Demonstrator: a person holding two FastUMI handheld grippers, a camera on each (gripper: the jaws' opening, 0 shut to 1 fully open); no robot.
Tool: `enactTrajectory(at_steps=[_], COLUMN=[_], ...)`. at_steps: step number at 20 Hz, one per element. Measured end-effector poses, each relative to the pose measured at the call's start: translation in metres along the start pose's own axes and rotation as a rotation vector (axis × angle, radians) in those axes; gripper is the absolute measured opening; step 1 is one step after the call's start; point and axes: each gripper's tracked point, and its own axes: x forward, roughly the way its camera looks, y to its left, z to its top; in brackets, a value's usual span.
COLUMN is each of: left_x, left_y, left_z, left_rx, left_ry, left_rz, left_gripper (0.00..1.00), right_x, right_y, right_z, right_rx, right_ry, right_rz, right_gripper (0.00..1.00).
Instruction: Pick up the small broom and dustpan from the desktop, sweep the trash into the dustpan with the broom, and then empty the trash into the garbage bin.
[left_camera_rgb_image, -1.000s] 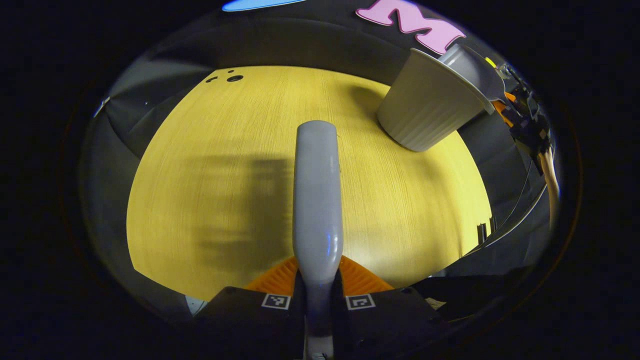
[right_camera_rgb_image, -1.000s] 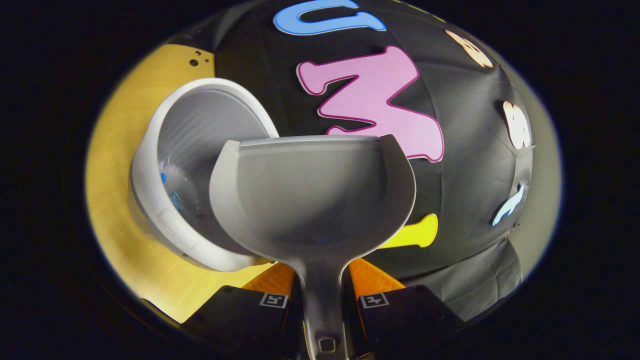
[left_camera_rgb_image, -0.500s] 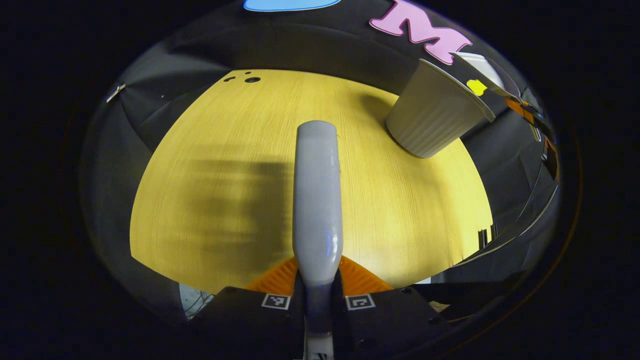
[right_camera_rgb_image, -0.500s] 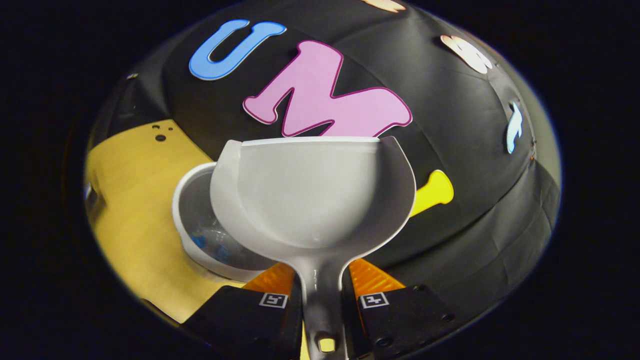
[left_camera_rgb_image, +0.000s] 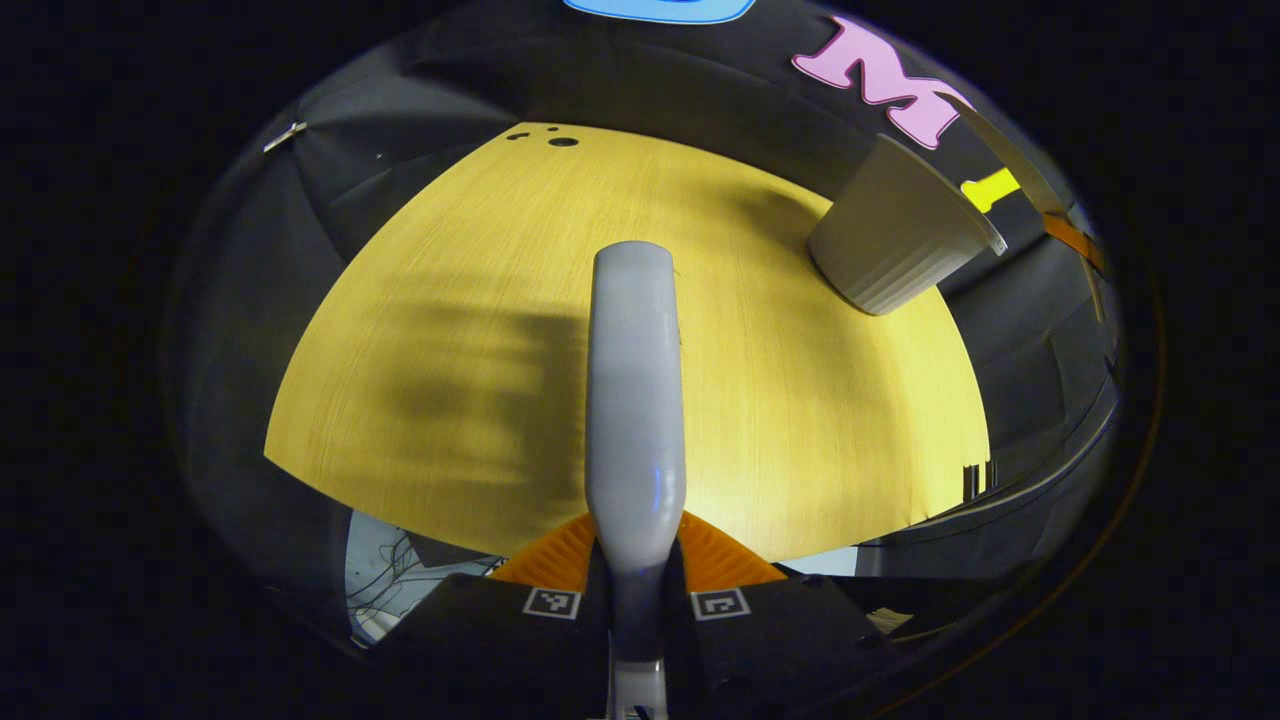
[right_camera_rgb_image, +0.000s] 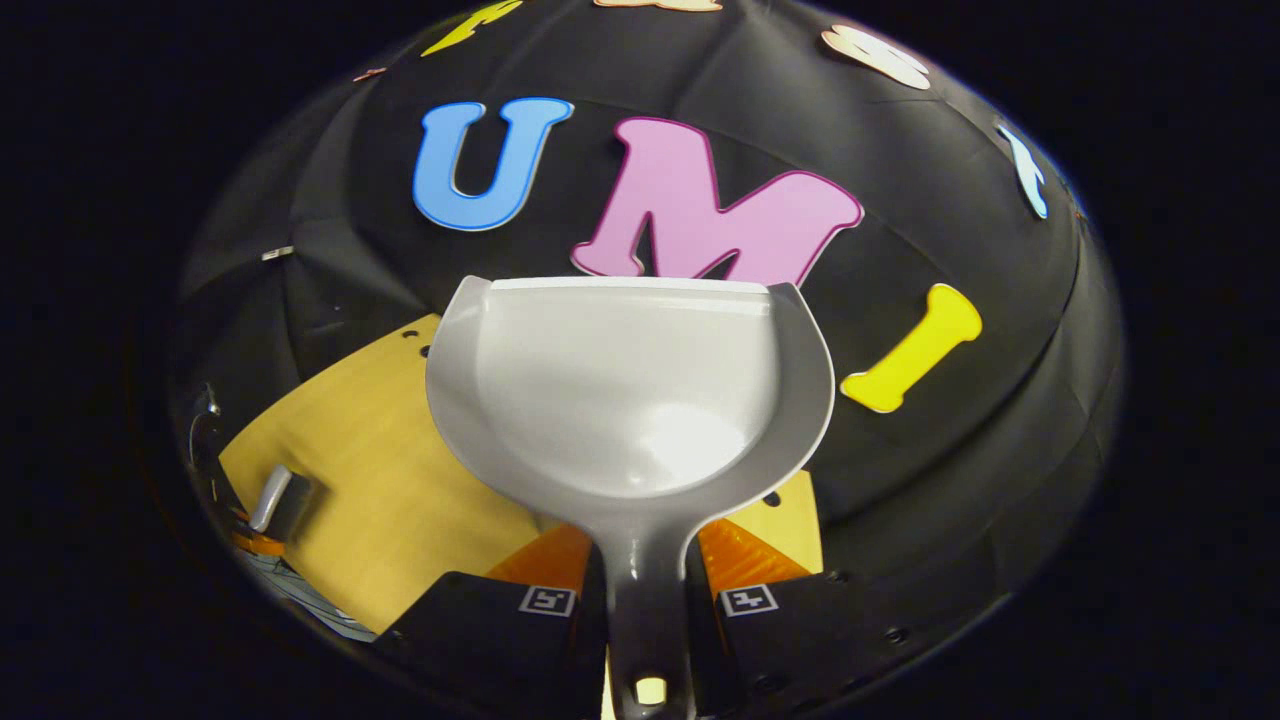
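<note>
The right gripper (right_camera_rgb_image: 645, 600) is pinched on the handle of the grey dustpan (right_camera_rgb_image: 630, 390), which sits dead centre of the right gripper view with its scoop facing the camera and its front lip against the booth's wall. The scoop looks bare, with no scraps that I can make out in it, so my reading is that the tipping-out is done. In the left gripper view, the left gripper (left_camera_rgb_image: 636, 600) has both fingers pressed against the neck of the small broom (left_camera_rgb_image: 634, 390), whose pale handle runs straight up the middle of the frame above the yellow wooden desktop (left_camera_rgb_image: 450, 300). The bristle end I can't see from here. The white ribbed garbage bin (left_camera_rgb_image: 895, 245) stands at the upper right of that view, upright on the far corner of the desktop and well apart from the broom; its inside is hidden from this angle, so I can't confirm what lies in it. The stretch of desktop on show carries shadows and a few small dark holes near its far edge at the top of the frame, but no litter that I can spot. Low at the left of the right gripper view a grey bit of the broom and its holder peeks in over the desk. Judging by all that, sweeping and emptying seem finished; at most, setting both tools back down is what remains.
</note>
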Motion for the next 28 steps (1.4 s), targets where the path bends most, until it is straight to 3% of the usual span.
enactTrajectory(at_steps=[3, 11, 12, 16, 21, 25, 26, 28], left_x=[-0.002, 0.005, 0.008, 0.026, 0.054, 0.072, 0.076, 0.083], left_y=[0.013, 0.029, 0.029, 0.029, 0.028, 0.026, 0.024, 0.023], left_z=[-0.009, -0.007, -0.003, 0.012, 0.028, 0.043, 0.043, 0.048], left_rx=[-0.002, 0.021, 0.029, 0.064, 0.111, 0.138, 0.139, 0.149], left_ry=[0.004, 0.017, 0.021, 0.052, 0.099, 0.141, 0.149, 0.171], left_rz=[0.017, 0.071, 0.076, 0.092, 0.141, 0.164, 0.162, 0.167], left_gripper=[0.26, 0.26, 0.29, 0.27, 0.27, 0.31, 0.31, 0.27], right_x=[-0.017, -0.03, -0.027, -0.008, 0.018, 0.041, 0.043, 0.045], right_y=[0.062, 0.167, 0.175, 0.201, 0.211, 0.208, 0.204, 0.206], right_z=[-0.018, -0.109, -0.128, -0.196, -0.265, -0.282, -0.281, -0.276], right_rx=[0.064, 0.068, 0.073, 0.094, 0.112, 0.142, 0.136, 0.15], right_ry=[0.047, 0.217, 0.252, 0.399, 0.541, 0.576, 0.573, 0.574], right_rz=[0.148, 0.328, 0.336, 0.374, 0.364, 0.322, 0.311, 0.299], right_gripper=[0.37, 0.37, 0.37, 0.37, 0.38, 0.38, 0.41, 0.38])
